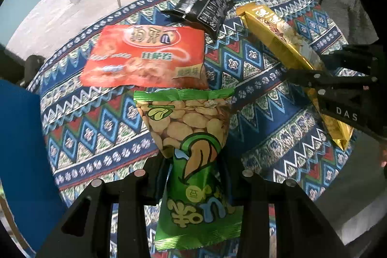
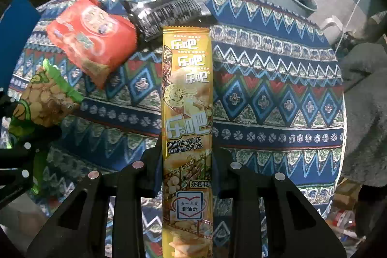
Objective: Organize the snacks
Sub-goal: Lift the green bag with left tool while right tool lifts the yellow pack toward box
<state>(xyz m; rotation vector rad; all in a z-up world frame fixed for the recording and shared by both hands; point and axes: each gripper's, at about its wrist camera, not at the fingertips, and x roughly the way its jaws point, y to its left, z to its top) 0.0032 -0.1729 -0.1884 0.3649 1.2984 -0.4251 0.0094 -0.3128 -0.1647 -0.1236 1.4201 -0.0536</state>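
Right up close, the green bean-snack pouch sits pinched between the left gripper fingers, which are clamped on its waist; the top flares out beyond the fingertips, the bottom hangs back toward the camera; over on the other side, the right gripper is squeezed tight on the long yellow crisp packet, which runs straight out past the fingertips; so two snacks in hand at once! Beyond the left fingertips lies the red snack bag, flat on the patterned tablecloth; further out, the black packet, untouched; by my reckoning we're at about halfway, with two picked and none visibly placed yet; where they go, I can't tell.
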